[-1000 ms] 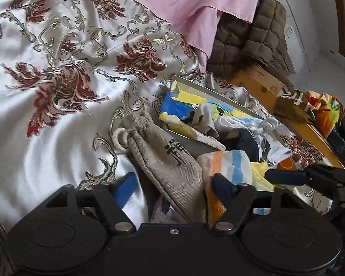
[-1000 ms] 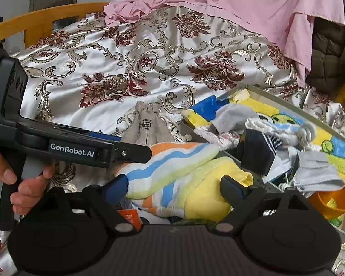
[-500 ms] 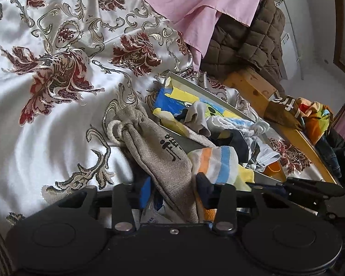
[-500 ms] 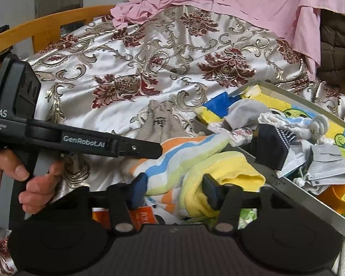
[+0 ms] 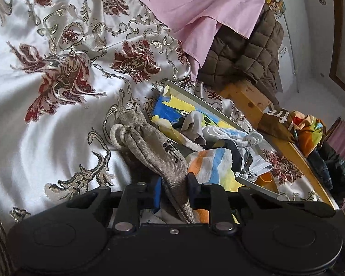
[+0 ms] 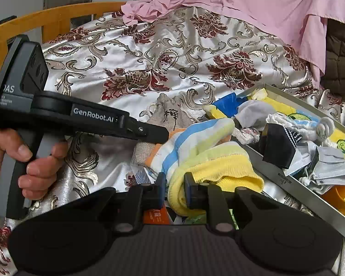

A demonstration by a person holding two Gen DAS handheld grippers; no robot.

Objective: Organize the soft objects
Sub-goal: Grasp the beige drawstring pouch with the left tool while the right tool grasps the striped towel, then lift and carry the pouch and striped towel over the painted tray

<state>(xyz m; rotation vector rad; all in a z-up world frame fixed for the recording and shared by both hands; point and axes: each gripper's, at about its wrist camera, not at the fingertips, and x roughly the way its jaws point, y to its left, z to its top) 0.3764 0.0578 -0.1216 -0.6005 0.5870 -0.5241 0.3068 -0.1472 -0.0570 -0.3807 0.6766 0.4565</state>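
A bed under a floral satin cover fills the room's view. The left tongs, jaws just closing, pinch the linen drawstring pouch. The right tongs, also just closing, clamp the striped towel beside the metal tray.

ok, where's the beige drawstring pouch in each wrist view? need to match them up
Left wrist: beige drawstring pouch runs from centre down into the left claw, whose pads press on its lower end.
Right wrist: pouch sits mid-frame, just beyond the left claw's tip and partly hidden by it and the striped towel.
Shared landmark: the metal tray, right of the pouch in both views.
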